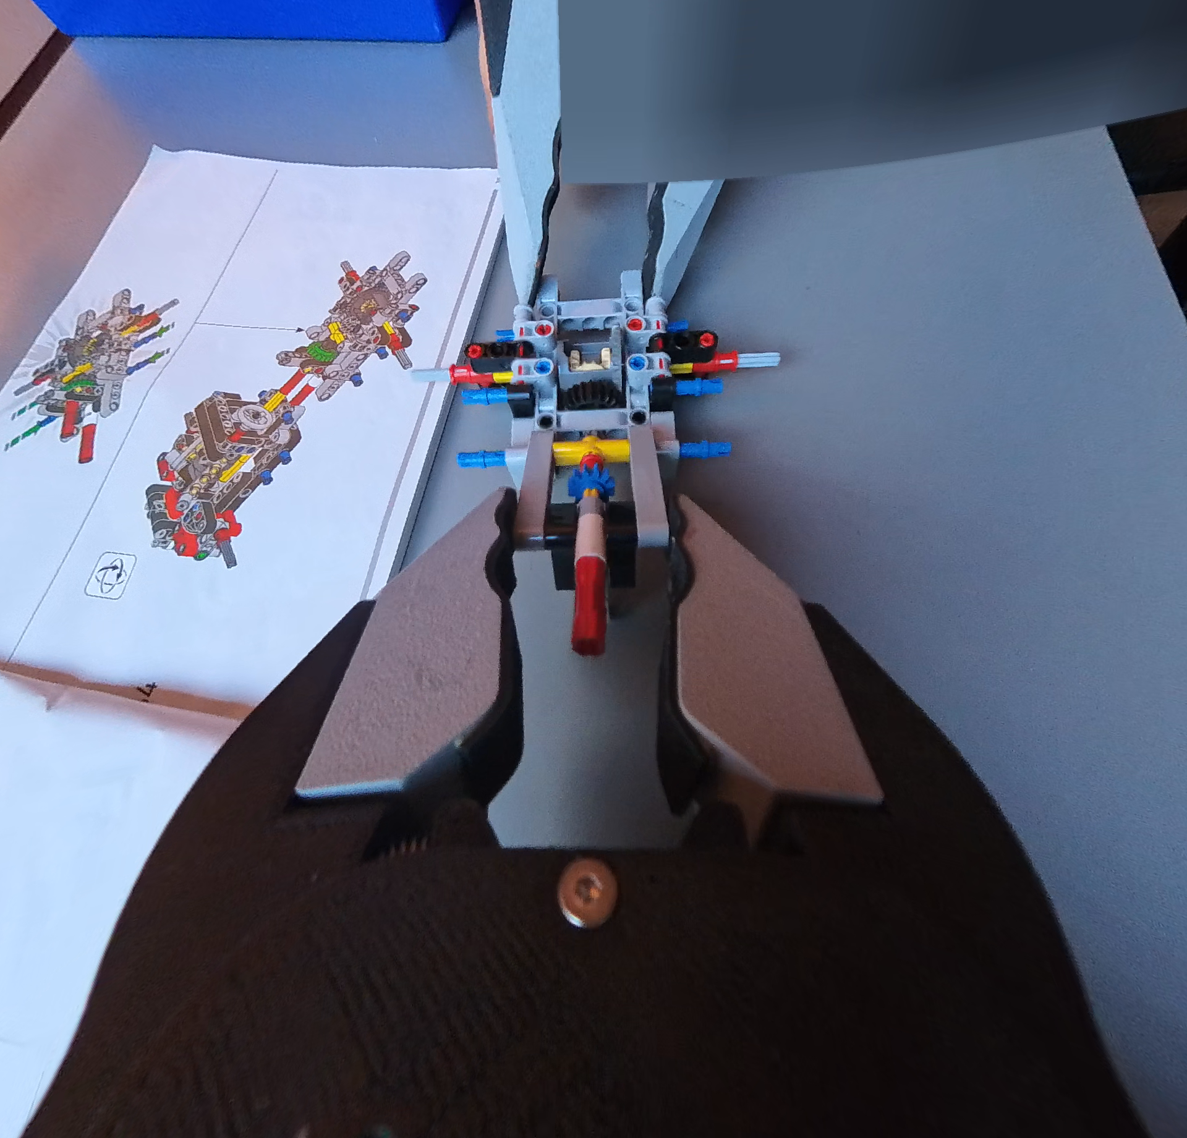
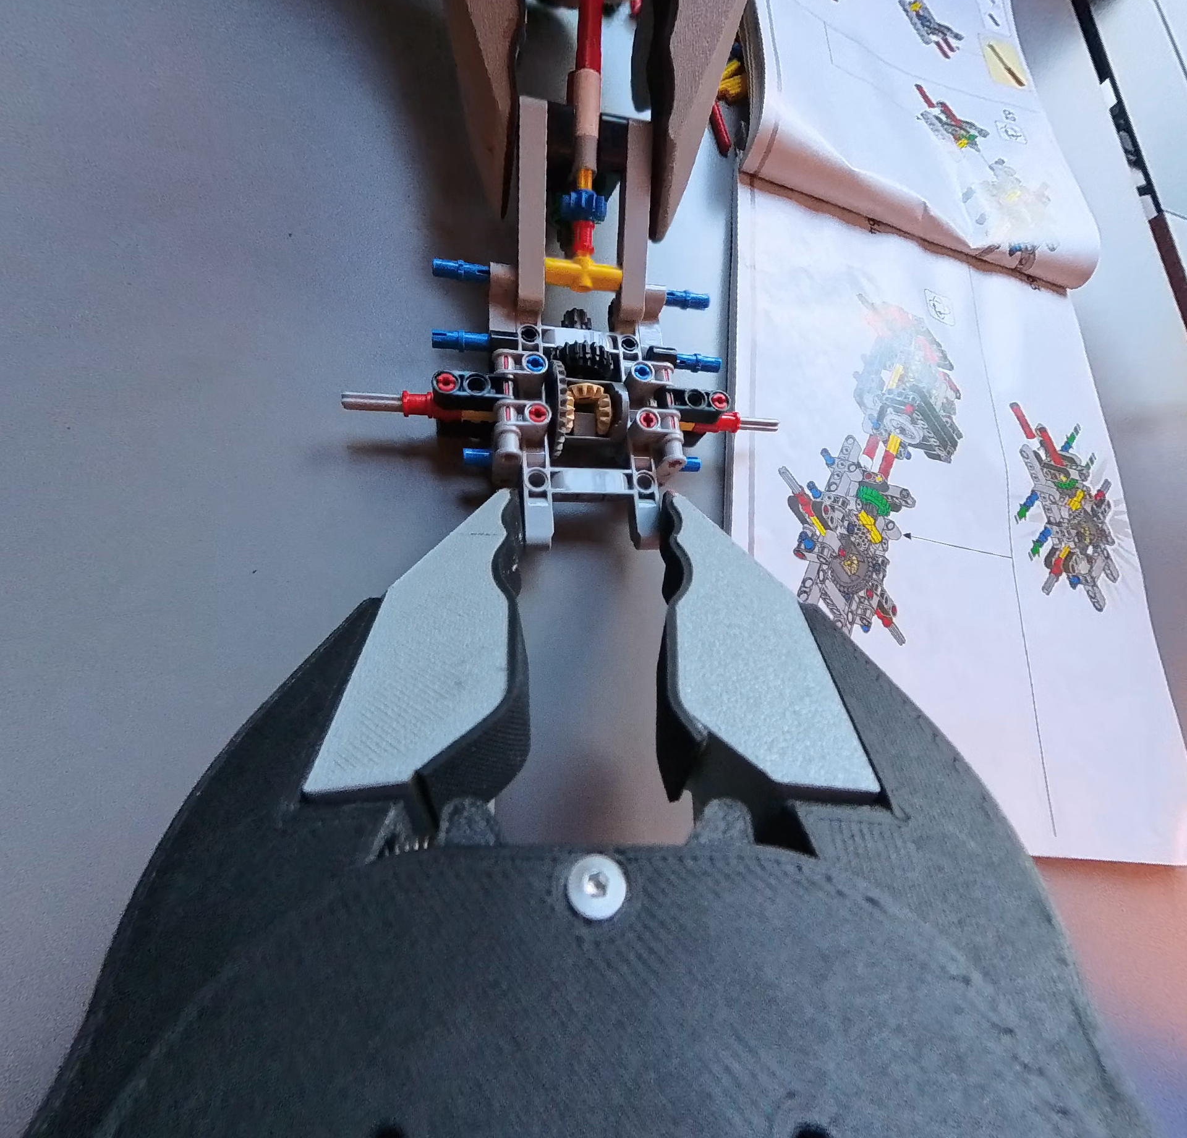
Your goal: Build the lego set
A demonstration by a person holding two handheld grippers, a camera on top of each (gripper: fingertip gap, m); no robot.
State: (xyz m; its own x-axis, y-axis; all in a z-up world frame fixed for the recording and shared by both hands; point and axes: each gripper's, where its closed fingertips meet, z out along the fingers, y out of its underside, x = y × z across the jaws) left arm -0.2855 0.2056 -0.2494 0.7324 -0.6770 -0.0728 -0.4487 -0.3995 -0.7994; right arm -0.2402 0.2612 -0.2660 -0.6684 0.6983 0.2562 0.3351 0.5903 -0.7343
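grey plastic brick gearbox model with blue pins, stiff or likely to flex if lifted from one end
The grey plastic brick gearbox model probably lifts stiffly: cross-braced beams. The long red axle could slide. Side pins suggest it won't roll.

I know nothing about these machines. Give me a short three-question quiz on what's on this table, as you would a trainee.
1. True or false: each tool, left tool and right tool, grips an opposite end of the same brick model.
2. Which colour is the small gear on the shaft between the model's two grey beams? A green, B blue, C white.
3. Fill in: beside the model lies an open ____ with printed assembly drawings.

Key: 1 true, the pads of both press on the model's grey frame ends. 2 B. 3 instruction booklet.
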